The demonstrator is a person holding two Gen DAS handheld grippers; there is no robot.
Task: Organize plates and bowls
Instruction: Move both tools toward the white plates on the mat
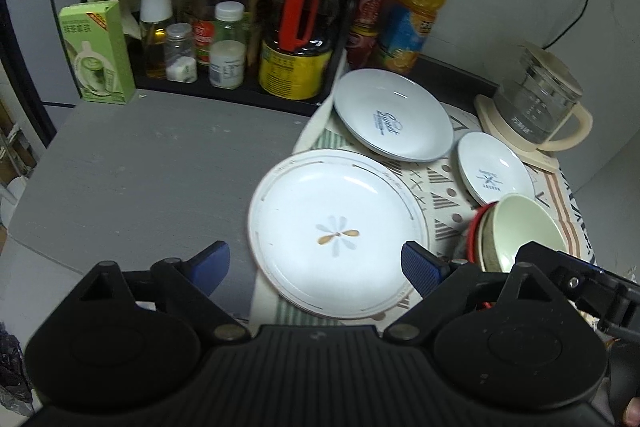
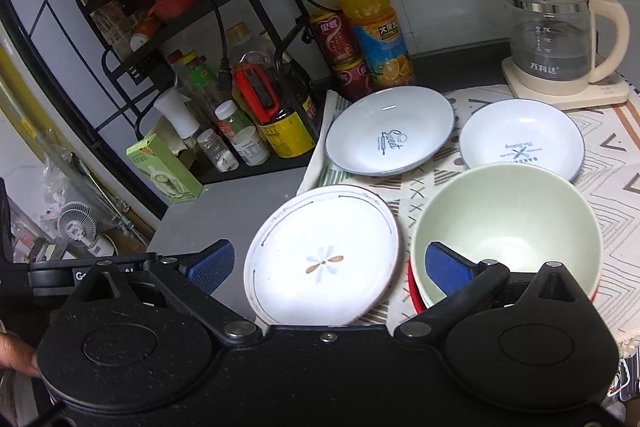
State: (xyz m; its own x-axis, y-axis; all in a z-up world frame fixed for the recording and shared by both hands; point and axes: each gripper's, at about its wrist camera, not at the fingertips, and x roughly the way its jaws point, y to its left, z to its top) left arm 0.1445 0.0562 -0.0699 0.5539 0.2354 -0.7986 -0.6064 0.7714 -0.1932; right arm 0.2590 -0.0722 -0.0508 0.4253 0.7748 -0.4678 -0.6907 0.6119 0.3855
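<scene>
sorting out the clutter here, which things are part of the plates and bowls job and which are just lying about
For the job: flower plate, Sweet plate, small plate, green bowl nested in a red bowl.

Lying about: kettle, juice bottle, sauce bottles, green carton.

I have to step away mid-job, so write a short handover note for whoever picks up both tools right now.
Left tool: open, empty, hovering over the near edge of the flower plate.
Right tool: open, empty, one pad over the green bowl.
Things: the flower plate lies half on the patterned cloth, half on the grey counter. Two blue-rimmed plates, the "Sweet" plate and the smaller plate, sit apart behind it. The green bowl is nested in a red-rimmed bowl.
Done: bowls appear stacked.
Left: the three plates lie unstacked; probably gather them into one pile.
</scene>
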